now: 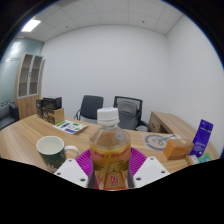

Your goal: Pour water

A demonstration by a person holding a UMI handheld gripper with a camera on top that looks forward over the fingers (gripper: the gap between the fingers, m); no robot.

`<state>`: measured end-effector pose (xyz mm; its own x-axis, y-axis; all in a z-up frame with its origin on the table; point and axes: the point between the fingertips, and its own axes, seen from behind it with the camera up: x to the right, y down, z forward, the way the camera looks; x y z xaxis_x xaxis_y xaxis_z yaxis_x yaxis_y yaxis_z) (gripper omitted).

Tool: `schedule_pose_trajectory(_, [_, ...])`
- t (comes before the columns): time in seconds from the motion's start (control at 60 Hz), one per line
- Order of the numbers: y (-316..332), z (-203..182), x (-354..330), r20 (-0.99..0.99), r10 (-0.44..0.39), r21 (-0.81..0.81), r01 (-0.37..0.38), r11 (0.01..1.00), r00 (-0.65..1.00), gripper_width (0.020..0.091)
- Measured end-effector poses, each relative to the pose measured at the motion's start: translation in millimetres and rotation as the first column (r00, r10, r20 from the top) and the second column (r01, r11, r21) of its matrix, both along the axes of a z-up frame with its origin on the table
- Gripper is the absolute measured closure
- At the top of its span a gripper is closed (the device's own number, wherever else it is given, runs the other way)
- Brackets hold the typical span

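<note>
Claw (111, 172) clamped on upright capped bottle (109, 140) between both pads, mug (51, 152) just beside.

- The bottle (110, 150) between the gripper (111, 172) fingers bears a yellow and red label; its print is too small to read.
- The purple box (203, 138) at about three o'clock from the bottle has pale marks on its face, none legible.
- The printed sheet (72, 127) on the table (20, 142), at about eleven o'clock from the bottle, shows coloured print that cannot be made out.
- No other text, number or sign is readable.
</note>
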<state>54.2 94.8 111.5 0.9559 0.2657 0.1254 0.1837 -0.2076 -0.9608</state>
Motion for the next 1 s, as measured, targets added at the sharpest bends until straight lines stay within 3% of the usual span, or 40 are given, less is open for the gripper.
schedule_pose_trajectory(0.183, [-2.8,-31.4,-4.3,-0.104,0.048,-0.002,-0.049,0.999,0.993,0.0631])
schedule_pose_trajectory(0.433, [-1.4,-28.6,-1.2,-0.204,0.067,0.025,-0.063,0.998,0.977,0.0602])
schedule_pose_trajectory(0.567, [-3.4,-36.0,-1.4,-0.211,0.051,-0.053,-0.063,0.997,0.976,0.0482])
schedule_pose_trajectory(0.65, [-14.7,-43.3,-2.5,-0.232,0.043,-0.149,-0.08,0.986,0.972,0.0284])
schedule_pose_trajectory(0.683, [-18.9,-38.2,0.5,-0.243,0.043,-0.145,-0.08,0.986,0.969,0.0247])
schedule_pose_trajectory(1.0, [-113.6,6.9,25.6,-0.22,-0.025,-0.151,-0.009,0.988,0.975,0.0266])
